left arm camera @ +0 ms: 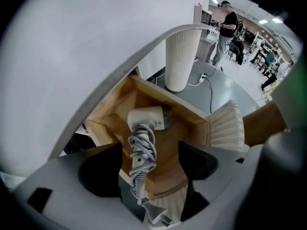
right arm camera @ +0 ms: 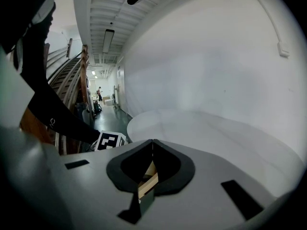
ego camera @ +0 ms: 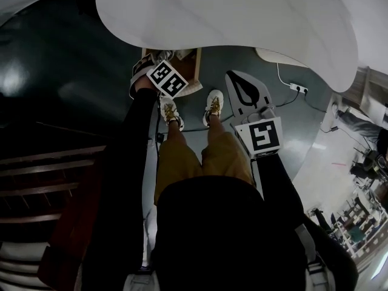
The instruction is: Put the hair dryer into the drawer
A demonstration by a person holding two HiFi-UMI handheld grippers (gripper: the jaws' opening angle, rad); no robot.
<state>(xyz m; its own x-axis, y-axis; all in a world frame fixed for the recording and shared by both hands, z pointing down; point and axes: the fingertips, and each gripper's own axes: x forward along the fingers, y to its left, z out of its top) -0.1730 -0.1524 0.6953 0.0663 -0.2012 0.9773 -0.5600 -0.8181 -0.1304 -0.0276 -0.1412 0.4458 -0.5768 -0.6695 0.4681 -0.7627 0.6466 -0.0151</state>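
- Left gripper (left arm camera: pixel 148 169) hangs released above the drawer (left arm camera: pixel 108 111), since the hair dryer (left arm camera: pixel 144 121) already lies inside, plug toward 6 o'clock.
- Right gripper (right arm camera: pixel 151 164), clenched on nothing, seems unneeded.

Left arm (ego camera: pixel 130 150) in a dark sleeve stretched down in front of the body, left gripper (left arm camera: pixel 148 169) pointing steeply downward, jaws wide apart, right gripper (right arm camera: pixel 152 145) tilted only slightly downward, jaws closed together, tips touching
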